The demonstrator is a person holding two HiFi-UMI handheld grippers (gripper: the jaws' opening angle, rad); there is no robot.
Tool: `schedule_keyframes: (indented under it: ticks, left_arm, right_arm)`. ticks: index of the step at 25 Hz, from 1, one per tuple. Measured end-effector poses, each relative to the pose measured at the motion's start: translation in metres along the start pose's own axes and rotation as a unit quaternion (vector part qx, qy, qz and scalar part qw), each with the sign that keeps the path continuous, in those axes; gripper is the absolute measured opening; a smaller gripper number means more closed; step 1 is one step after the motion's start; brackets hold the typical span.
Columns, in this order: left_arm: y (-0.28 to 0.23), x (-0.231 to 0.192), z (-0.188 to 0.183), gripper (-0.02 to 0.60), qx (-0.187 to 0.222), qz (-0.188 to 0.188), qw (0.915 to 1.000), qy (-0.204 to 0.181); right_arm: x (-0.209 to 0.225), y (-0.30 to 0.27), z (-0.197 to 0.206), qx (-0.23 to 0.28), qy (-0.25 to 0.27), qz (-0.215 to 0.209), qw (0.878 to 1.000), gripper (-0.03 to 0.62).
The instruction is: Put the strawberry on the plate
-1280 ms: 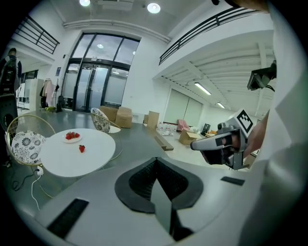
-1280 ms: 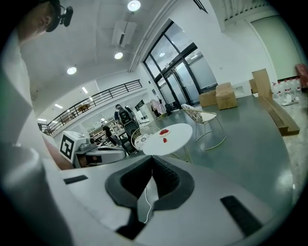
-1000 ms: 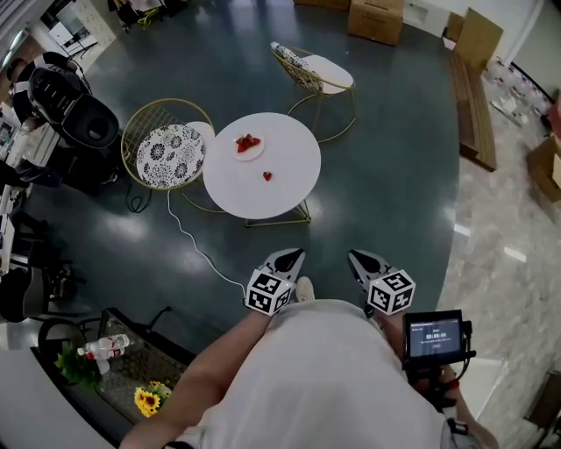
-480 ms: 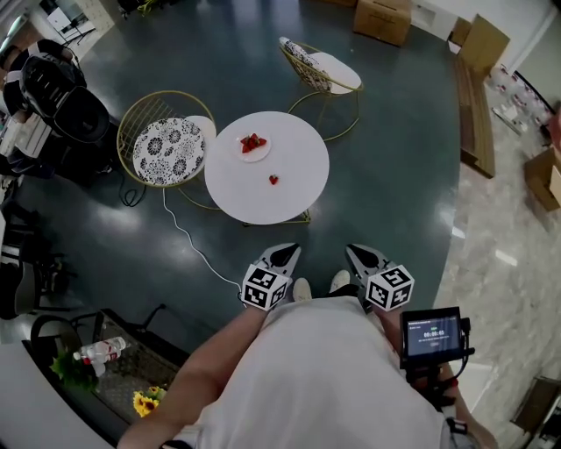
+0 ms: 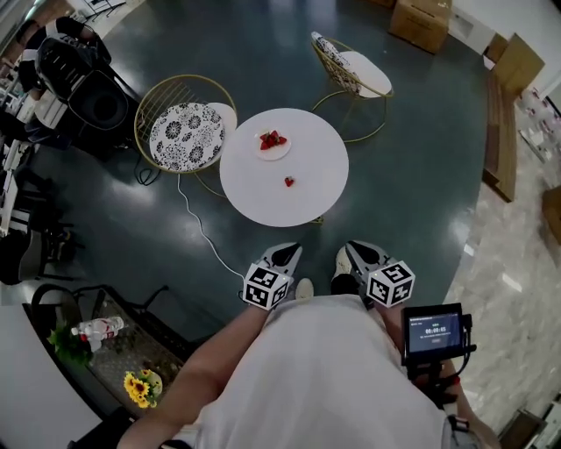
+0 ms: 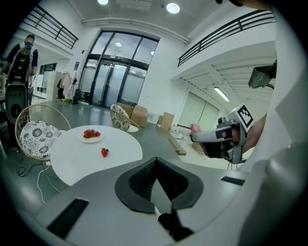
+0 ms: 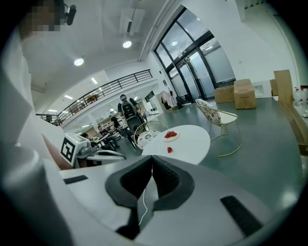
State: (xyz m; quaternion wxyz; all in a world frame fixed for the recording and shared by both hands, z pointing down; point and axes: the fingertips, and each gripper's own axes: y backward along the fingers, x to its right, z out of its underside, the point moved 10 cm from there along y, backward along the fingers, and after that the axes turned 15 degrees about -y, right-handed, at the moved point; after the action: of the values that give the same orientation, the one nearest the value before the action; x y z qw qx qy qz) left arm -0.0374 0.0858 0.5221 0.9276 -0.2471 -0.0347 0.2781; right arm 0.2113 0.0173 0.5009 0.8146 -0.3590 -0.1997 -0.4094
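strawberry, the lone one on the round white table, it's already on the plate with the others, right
Not quite. The lone strawberry lies on the bare table, apart from the plate. Only the other strawberries are on the plate. The head view shows the gap clearly.

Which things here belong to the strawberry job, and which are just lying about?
Job: loose strawberry, plate, white table, left gripper, right gripper.
Lying about: patterned chair, second chair, cardboard boxes, bottle, yellow flowers.
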Motion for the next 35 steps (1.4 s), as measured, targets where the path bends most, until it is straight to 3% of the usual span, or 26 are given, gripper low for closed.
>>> schedule_keyframes:
  ticks: [9,15,18,23,35]
  left_arm:
    - [-0.074,-0.026,-0.049,0.006,-0.015,-0.042,0.9989,0.013]
    - [-0.063,-0.016,-0.043,0.006,-0.018,-0.068,0.9973,0.018]
    - [-0.060,-0.019,-0.035,0.006,-0.022,-0.096,0.9944,0.039]
    - [-0.086,-0.036,-0.052,0.006,-0.040,-0.141,0.9859,0.080]
    - [-0.096,-0.067,-0.027,0.008,-0.090,-0.160,0.9779,0.099]
  right_arm:
    - [0.069,-0.041,-0.077,-0.038,0.010,-0.054,0.998,0.006]
    - [0.064,-0.047,-0.071,-0.051,0.022,-0.085,0.995,0.007]
    - [0.065,-0.055,-0.071,-0.066,0.032,-0.107,0.992,0.007]
    - [0.095,-0.074,-0.114,-0.097,0.036,-0.147,0.984,0.007]
    - [0.110,-0.121,-0.123,-0.132,0.027,-0.149,0.980,0.006]
